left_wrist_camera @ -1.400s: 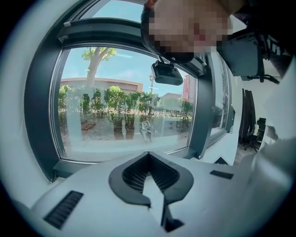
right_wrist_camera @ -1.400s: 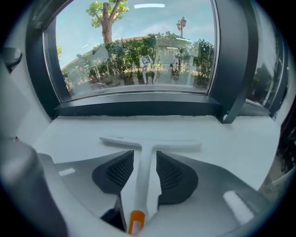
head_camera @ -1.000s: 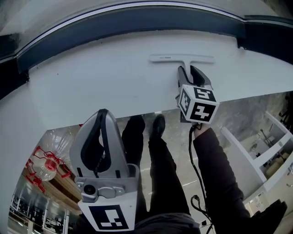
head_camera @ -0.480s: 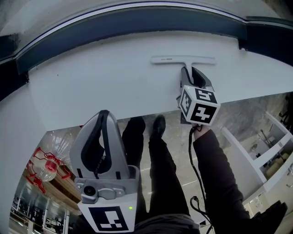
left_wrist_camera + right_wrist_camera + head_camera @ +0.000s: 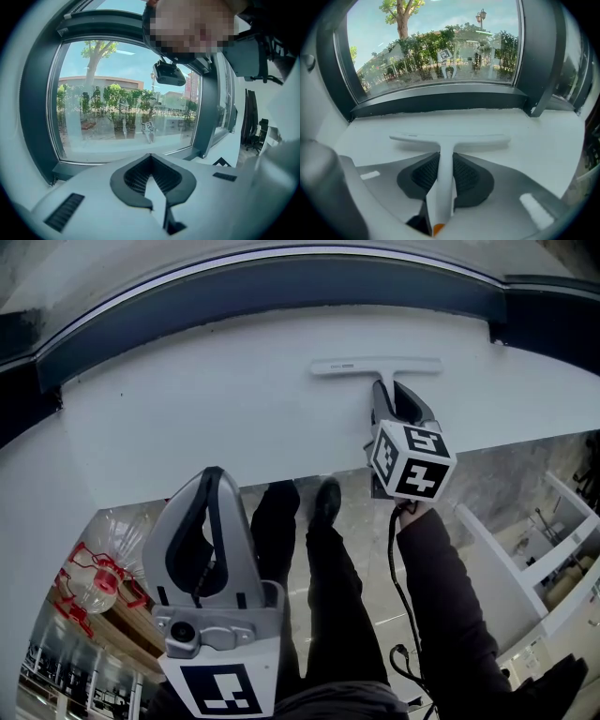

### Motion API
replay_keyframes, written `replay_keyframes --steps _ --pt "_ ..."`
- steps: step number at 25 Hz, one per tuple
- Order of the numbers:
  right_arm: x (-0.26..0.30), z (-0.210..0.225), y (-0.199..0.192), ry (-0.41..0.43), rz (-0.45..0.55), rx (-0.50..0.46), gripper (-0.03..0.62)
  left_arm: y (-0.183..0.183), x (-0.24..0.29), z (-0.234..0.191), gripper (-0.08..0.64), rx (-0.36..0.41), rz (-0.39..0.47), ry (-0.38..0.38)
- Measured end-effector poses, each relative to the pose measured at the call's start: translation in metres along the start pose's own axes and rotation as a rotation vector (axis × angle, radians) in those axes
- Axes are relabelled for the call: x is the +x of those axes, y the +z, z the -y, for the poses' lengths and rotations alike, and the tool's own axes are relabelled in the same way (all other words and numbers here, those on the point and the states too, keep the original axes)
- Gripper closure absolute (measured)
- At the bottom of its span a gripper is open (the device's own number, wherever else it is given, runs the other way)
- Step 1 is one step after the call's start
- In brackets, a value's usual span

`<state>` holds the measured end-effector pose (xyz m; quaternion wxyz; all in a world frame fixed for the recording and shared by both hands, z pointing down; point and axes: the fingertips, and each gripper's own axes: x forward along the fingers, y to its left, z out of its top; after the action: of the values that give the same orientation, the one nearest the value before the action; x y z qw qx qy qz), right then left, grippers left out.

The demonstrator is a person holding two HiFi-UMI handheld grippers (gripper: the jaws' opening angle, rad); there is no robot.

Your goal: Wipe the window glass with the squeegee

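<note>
**Squeegee gripped on the sill, lift to the glass still to come**

I had the squeegee (image 5: 375, 365) lying flat on the white window sill (image 5: 216, 399), in the upper centre of the head view, with its blade running left to right and its handle pointing back toward me. My right gripper (image 5: 392, 390) sat over that handle. Its jaws had just been closing, and in the right gripper view the 2 dark pads lay against either side of the handle, so I read it as pinching the squeegee. My left gripper (image 5: 211, 474) hung low in the lower left of the head view, tips pressed together with nothing between them.

I judged this as the pick-up step, with no wiping begun. The next move called for lifting the squeegee clear of the sill, tipping the blade up, setting its edge flat against the window glass (image 5: 440, 42) at the top of the right gripper view, and then drawing it across under even pressure.

Several things stayed hard to make out. The head view showed the dark window frame (image 5: 281, 282) but almost none of the pane. The rear of the handle was cut off by the gripper body, with only an orange speck at the bottom edge. I could not see the blade's rubber edge, nor tell how firm the pinch was.
</note>
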<state>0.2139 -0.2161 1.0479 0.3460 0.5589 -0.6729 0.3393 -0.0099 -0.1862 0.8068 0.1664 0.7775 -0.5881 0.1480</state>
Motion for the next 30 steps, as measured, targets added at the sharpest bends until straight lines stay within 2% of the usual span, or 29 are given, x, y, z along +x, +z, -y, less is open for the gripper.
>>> replay_keyframes --steps 10,19,25,30 --pt "-0.034 -0.008 0.019 0.029 0.097 -0.002 0.512 0.007 -0.010 0.014 0.565 0.020 0.027 -0.005" --pt "-0.123 -0.008 0.041 0.065 0.243 -0.001 0.512 0.033 -0.043 0.053 0.565 0.057 0.093 -0.008" --pt "-0.224 -0.002 0.079 0.090 0.344 -0.009 0.511 0.082 -0.087 0.096 0.565 0.081 0.157 -0.027" --pt "-0.328 0.000 0.140 0.102 0.442 -0.024 0.511 0.167 -0.124 0.116 0.565 0.132 0.237 -0.015"
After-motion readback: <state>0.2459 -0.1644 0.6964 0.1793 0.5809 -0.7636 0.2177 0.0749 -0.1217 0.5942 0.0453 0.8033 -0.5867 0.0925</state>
